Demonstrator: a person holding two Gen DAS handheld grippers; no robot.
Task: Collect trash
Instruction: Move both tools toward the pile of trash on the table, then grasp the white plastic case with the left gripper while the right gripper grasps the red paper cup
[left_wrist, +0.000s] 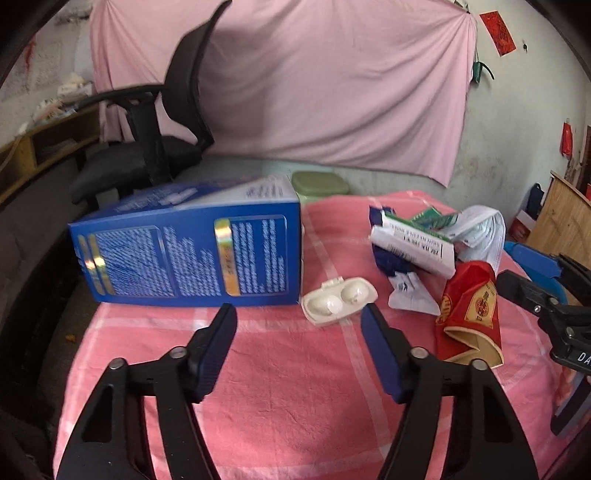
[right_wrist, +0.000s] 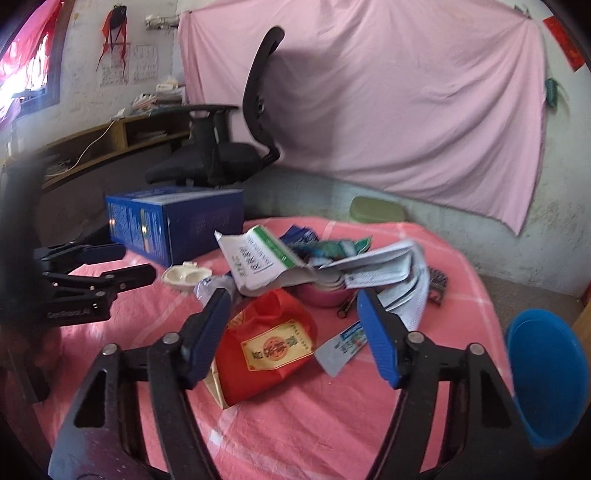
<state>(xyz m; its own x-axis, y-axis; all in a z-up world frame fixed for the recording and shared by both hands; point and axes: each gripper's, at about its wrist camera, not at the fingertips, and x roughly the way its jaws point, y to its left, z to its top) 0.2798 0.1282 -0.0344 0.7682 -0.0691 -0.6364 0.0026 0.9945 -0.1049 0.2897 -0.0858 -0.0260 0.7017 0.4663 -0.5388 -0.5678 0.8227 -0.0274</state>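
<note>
Here we see the left gripper (left_wrist: 299, 317) at the lower centre of its frame, fingers spread wide with nothing between them, hovering over a bare stretch of the pink checked cloth (left_wrist: 280, 387). Just ahead of its fingertips lies a small cream plastic case (left_wrist: 338, 301), open and empty-handed of any grip, touching the lower right corner of the big blue box (left_wrist: 192, 254) that fills the centre left. To the right sits the trash: a crumpled red packet (left_wrist: 469, 314) and, above it, a heap of torn wrappers and papers (left_wrist: 424, 240). In the right wrist view the right gripper (right_wrist: 293, 301) also stands spread apart, holding nothing, the red packet (right_wrist: 267, 343) lying on the cloth between and below its fingers. At the right edge of that frame a blue bin (right_wrist: 546, 376) is cut off by the lens rim, beside the table edge. The print on the box and papers is blurred; we cannot read it. A green lidded container (right_wrist: 376, 210) shows at the far table edge, partly hidden.
</note>
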